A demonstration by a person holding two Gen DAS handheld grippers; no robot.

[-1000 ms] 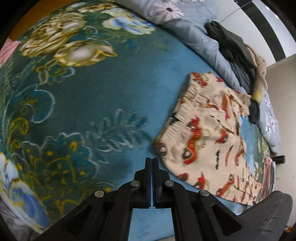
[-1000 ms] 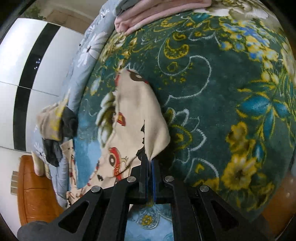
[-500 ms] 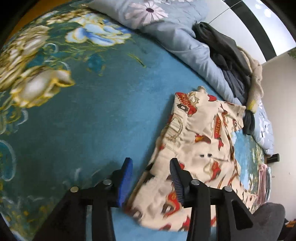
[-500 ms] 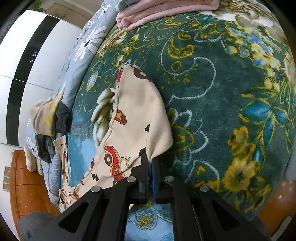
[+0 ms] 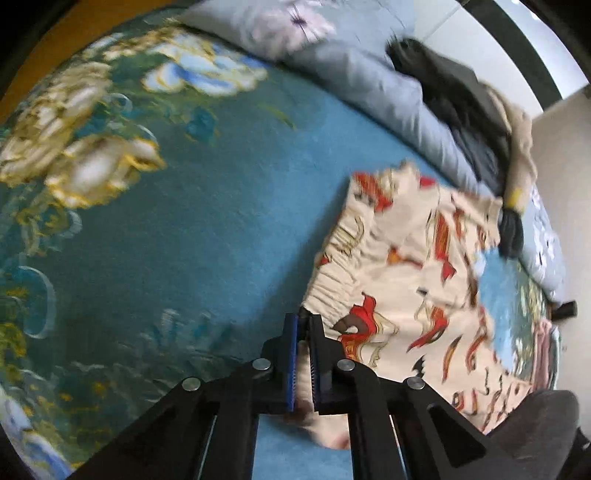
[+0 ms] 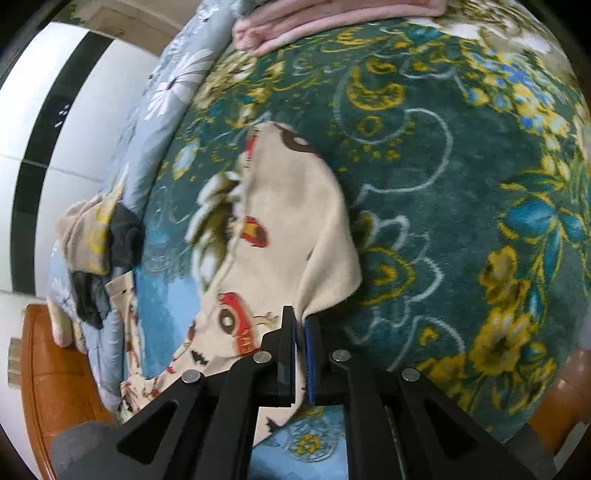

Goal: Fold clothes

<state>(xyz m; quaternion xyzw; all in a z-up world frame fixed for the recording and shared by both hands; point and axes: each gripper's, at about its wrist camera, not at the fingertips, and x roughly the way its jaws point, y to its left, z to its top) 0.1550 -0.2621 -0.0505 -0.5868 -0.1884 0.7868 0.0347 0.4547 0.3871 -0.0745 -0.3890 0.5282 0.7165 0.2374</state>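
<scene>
Cream pyjama trousers with a red cartoon print (image 5: pixel 406 280) lie spread on a blue-green floral blanket (image 5: pixel 184 229). My left gripper (image 5: pixel 303 325) is shut on the near corner of their gathered waistband. In the right wrist view my right gripper (image 6: pixel 300 317) is shut on a fold of a trouser leg (image 6: pixel 288 221), which drapes up from the jaws over the blanket (image 6: pixel 461 206).
A grey-blue flowered duvet (image 5: pixel 362 70) runs along the far side, with a heap of dark and beige clothes (image 5: pixel 476 122) on it. A folded pink garment (image 6: pixel 325 22) lies at the blanket's far edge. An orange wooden floor (image 6: pixel 55 369) shows beyond.
My left gripper opened, moved to the waistband corner and closed on it. My right gripper kept its hold on the trouser leg and hardly moved.
</scene>
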